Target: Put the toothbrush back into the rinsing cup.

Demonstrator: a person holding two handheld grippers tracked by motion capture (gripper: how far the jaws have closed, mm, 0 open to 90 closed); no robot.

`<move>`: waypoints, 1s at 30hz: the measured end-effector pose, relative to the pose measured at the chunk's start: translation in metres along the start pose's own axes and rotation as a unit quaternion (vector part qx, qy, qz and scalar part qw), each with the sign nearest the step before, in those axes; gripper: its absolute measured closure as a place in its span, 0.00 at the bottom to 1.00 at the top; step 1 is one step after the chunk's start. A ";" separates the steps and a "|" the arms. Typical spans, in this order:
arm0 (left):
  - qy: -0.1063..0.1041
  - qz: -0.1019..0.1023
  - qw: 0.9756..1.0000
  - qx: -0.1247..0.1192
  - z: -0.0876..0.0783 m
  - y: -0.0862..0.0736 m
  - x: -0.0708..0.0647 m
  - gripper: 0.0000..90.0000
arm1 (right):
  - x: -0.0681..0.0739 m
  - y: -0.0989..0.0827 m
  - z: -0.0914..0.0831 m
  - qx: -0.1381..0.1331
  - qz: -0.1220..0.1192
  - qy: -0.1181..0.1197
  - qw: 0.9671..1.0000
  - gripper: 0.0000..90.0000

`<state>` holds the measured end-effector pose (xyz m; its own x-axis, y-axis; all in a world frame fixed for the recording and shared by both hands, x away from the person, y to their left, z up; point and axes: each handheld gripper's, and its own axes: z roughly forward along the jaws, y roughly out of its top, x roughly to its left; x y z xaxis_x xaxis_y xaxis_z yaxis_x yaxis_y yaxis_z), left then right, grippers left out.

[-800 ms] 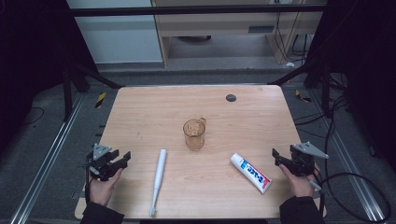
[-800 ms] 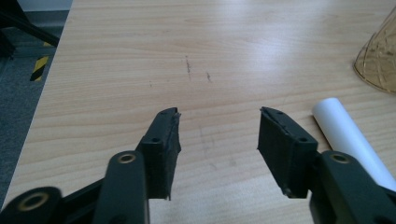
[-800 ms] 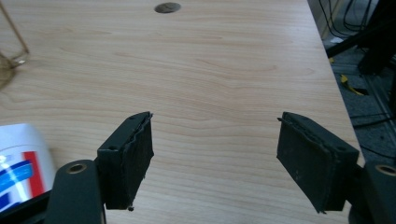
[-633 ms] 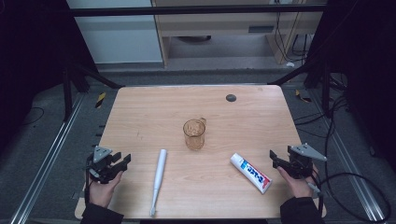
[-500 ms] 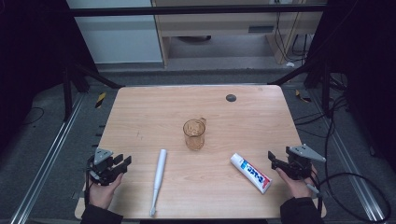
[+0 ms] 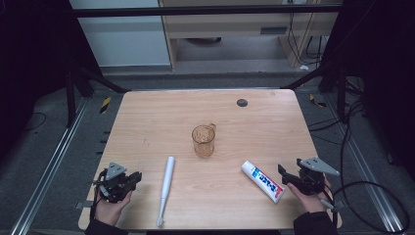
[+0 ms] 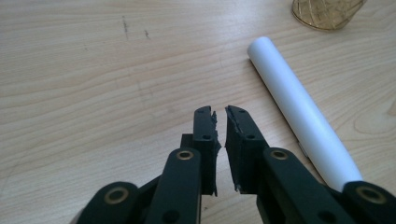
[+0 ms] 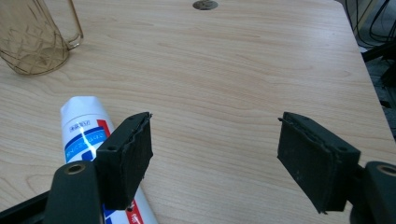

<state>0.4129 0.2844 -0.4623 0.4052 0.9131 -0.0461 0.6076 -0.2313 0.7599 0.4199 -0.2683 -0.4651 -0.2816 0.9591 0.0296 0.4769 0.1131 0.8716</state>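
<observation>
Now my right claw [image 6: 288, 175] gapes wide, empty, beside toothpaste tube [image 6: 263, 181]; my left claw [image 6: 133, 178] nearly closed, empty, near white toothbrush [image 6: 166, 186] on table [image 6: 161, 112].

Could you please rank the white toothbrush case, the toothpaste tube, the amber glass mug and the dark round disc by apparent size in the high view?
1. Long white cylindrical toothbrush case
2. White, blue and red toothpaste tube
3. Amber transparent glass mug, though upright, so foreshortening makes its rank against the tube unsure
4. Small dark round disc
</observation>
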 end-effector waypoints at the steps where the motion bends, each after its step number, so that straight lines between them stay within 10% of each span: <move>1: -0.004 0.001 1.000 0.004 0.000 -0.001 -0.001 0.95 | 0.002 -0.001 0.001 0.003 -0.003 0.002 1.000 0.29; 30: -0.103 0.080 0.988 0.082 0.011 -0.013 -0.047 1.00 | 0.002 -0.005 0.007 0.017 -0.009 -0.001 1.000 0.28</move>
<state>0.3930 0.2404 -0.4772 0.6254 0.7764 -0.0779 0.6199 -0.4337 0.6540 0.4231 -0.2648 -0.4727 -0.2883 0.9574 0.0135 0.5001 0.1385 0.8548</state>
